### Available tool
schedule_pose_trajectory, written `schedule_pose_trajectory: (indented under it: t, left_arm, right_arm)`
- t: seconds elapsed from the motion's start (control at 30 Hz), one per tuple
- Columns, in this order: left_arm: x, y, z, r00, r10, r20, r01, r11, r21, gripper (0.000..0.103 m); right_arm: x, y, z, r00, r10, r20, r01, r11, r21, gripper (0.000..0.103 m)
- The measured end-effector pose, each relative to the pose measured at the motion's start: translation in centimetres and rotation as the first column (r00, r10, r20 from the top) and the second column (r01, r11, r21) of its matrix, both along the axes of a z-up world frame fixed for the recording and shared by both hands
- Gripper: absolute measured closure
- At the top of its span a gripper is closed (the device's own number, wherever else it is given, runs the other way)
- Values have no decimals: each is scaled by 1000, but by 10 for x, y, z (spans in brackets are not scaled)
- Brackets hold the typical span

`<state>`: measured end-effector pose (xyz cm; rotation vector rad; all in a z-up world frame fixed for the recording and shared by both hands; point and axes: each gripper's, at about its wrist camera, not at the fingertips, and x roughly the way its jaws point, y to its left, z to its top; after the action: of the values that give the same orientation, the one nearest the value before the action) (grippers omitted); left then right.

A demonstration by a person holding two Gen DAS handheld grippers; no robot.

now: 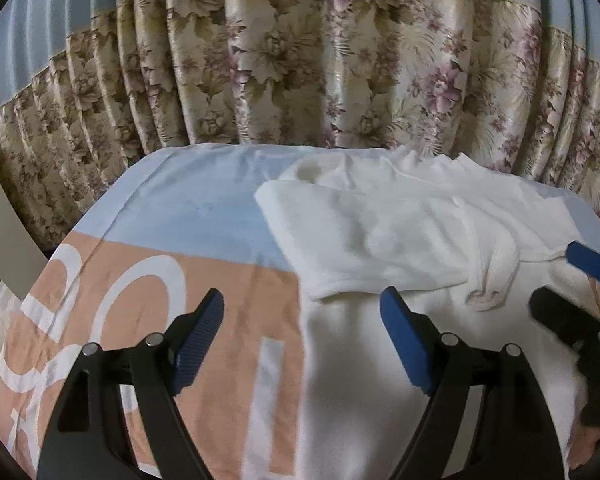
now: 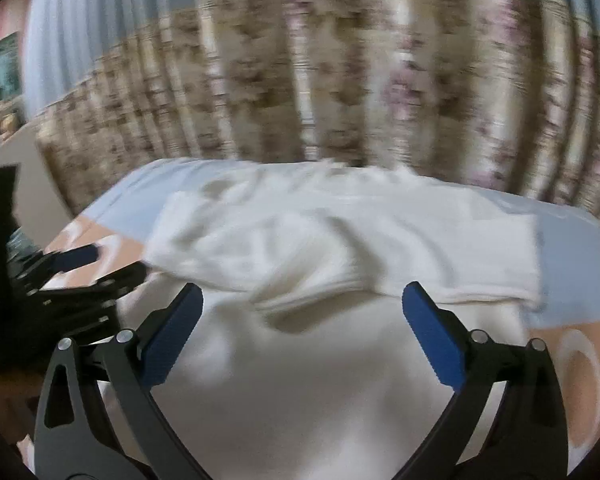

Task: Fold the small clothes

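In your left wrist view, your left gripper (image 1: 302,308) has its 2 blue pads wide apart and holds nothing, with the soft white cotton garment (image 1: 380,232) just ahead and to its right on the peach, blue and white printed cloth (image 1: 160,248). In your blurry right wrist view, your right gripper (image 2: 302,304) is also spread wide and empty. The garment lies straight ahead, long side going left to right, partly folded with a doubled edge facing you, so I think your right one is nearer.

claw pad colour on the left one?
Blue, ribbed pads on black arms; clearest in the left wrist view.
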<state>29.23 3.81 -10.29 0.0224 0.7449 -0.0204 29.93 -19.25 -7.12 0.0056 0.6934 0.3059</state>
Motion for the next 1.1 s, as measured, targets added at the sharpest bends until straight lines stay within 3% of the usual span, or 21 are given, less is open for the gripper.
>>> schedule_pose_trajectory:
  t: [0.1, 0.2, 0.4, 0.63, 0.73, 0.8, 0.87, 1.1]
  left_arm:
    - [-1, 10, 2, 1000, 11, 10, -11, 1000, -7, 22]
    - [-1, 18, 2, 1000, 12, 16, -11, 1000, -11, 22]
    - [2, 21, 3, 1000, 2, 30, -1, 999, -40, 22]
    - [8, 22, 2, 1000, -9, 28, 11, 998, -59, 22]
    - [10, 23, 1, 1000, -10, 29, 12, 998, -58, 22]
    - [10, 23, 1, 1000, -8, 29, 10, 998, -59, 22]
    - [11, 25, 1, 1000, -5, 30, 7, 998, -56, 22]
    - [18, 23, 4, 999, -11, 31, 12, 999, -32, 22]
  right_arm:
    - [-1, 23, -2, 997, 74, 11, -74, 997, -7, 13]
    - [7, 42, -10, 992, 122, -14, -123, 992, -27, 27]
    - [19, 61, -30, 988, 139, -69, -144, 987, -67, 39]
    - [41, 61, -50, 991, -7, -135, -14, 988, -156, 48]
    - [49, 54, -54, 985, -57, -161, 31, 987, -159, 58]
    - [52, 49, -55, 982, -70, -178, 43, 988, -151, 72]
    - [55, 41, -53, 978, -80, -192, 57, 991, -122, 94]
    - [56, 21, -42, 977, -83, -195, 65, 993, -98, 96]
